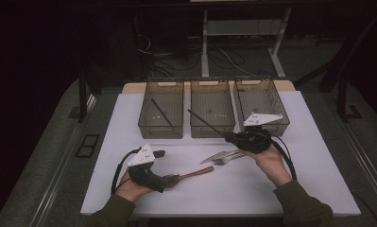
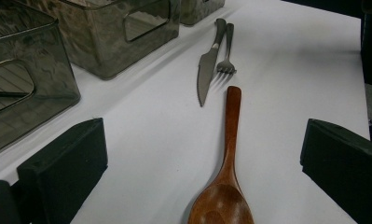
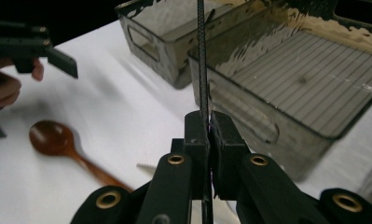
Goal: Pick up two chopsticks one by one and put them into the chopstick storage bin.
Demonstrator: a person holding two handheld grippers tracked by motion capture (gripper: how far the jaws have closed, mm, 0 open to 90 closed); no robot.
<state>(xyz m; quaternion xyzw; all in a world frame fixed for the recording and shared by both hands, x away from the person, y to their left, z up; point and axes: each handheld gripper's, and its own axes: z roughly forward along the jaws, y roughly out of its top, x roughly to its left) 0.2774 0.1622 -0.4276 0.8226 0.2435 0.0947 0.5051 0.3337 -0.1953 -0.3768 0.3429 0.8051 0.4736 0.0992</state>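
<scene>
So I've got the right gripper (image 3: 207, 135) clamped tight on a thin black chopstick (image 1: 206, 122), jaws pinched down to almost nothing around it. The stick pokes out up and left from the jaws, hanging over the near wall of the middle bin (image 1: 212, 131). Looks to me like a cutlery-sorting job, and I'd say it's barely a quarter done.

What's done: one other chopstick (image 1: 161, 112) is already lying slantwise in the left bin (image 1: 160, 133). The right bin (image 1: 263, 81) looks bare as far as I can tell, though my gripper covers its near part.

What's left: the knife (image 2: 206, 73) and fork (image 2: 226, 52) lie touching side by side, a bit right of the tabletop's middle, just beside my right hand. The wooden spoon (image 2: 225, 172) lies toward the near edge, bowl end right in front of the left gripper (image 2: 202, 172). Those jaws stand wide apart, one on each side of the bowl, holding nothing.

Surface is a plain white tabletop (image 1: 214, 194), and the three smoky see-through bins sit in a row along its far edge. The room is dark, with a desk frame (image 1: 205, 42) and a tangle of cables (image 1: 176, 56) on the floor beyond the far edge.
</scene>
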